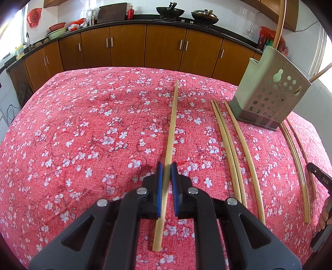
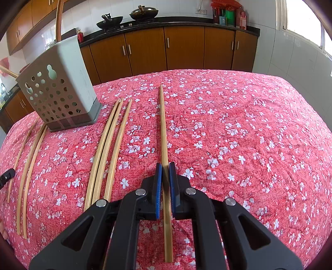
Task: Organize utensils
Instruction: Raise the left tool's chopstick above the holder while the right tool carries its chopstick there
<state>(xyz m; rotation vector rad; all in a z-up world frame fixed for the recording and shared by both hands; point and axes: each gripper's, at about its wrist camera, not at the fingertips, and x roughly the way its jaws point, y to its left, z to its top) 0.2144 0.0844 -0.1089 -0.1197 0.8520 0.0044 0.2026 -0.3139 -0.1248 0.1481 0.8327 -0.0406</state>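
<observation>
My left gripper (image 1: 166, 166) is shut on a bamboo chopstick (image 1: 171, 124) that points forward over the red floral tablecloth (image 1: 83, 135). My right gripper (image 2: 165, 165) is shut on another bamboo chopstick (image 2: 163, 124) the same way. A grey-green perforated utensil holder (image 1: 267, 91) stands at the far right in the left wrist view and at the far left in the right wrist view (image 2: 60, 87). It holds long wooden handles. Three loose chopsticks (image 1: 232, 149) lie between the left gripper and the holder; they also show in the right wrist view (image 2: 108, 149). More chopsticks (image 2: 29, 166) lie beyond the holder.
Brown kitchen cabinets (image 1: 128, 45) with a black counter run behind the table. Woks (image 1: 170, 10) sit on the stove. The other gripper's black tip shows at the right edge in the left wrist view (image 1: 319, 176) and at the left edge in the right wrist view (image 2: 6, 176).
</observation>
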